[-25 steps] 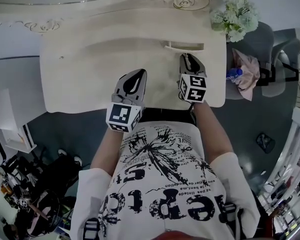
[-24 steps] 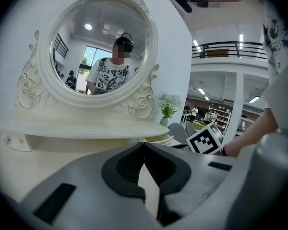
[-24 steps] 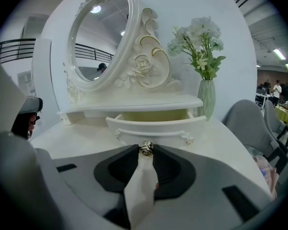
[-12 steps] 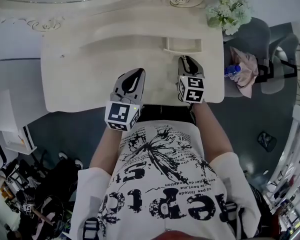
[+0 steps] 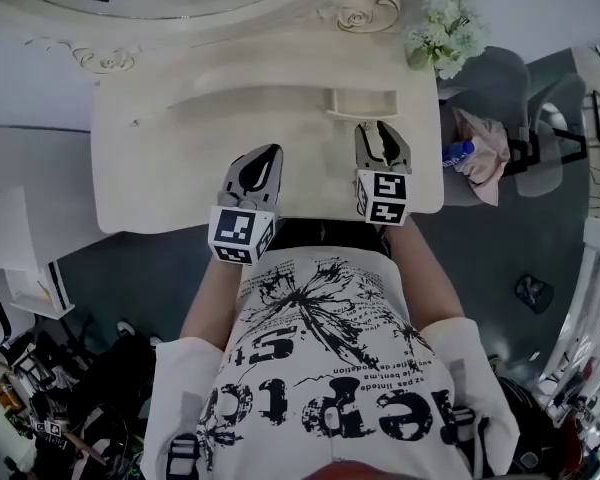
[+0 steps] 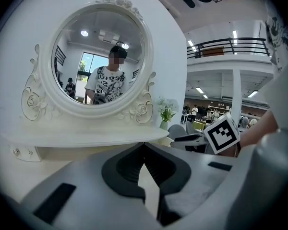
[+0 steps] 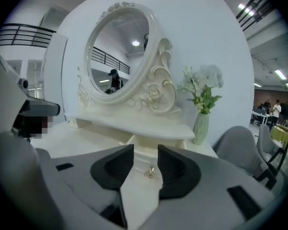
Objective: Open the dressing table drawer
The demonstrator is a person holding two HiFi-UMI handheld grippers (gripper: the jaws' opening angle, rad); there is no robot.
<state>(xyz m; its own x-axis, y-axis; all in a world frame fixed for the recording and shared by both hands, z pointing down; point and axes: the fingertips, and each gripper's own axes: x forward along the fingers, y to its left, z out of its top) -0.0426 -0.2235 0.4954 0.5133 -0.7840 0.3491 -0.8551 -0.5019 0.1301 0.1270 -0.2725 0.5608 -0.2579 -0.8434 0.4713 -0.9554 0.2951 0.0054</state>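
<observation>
— Where's the drawer?
— The drawer sits under the mirror shelf, on the right half of the dressing table. Its front stands out a little, with a small metal knob facing the person.
— And the right gripper?
— The right gripper hovers just before that front, jaws opening. The knob shows in the gap, and neither pad touches it.
— The left?
— The left gripper hangs over the tabletop, jaws together, empty. The flowers stand at the far right corner.
</observation>
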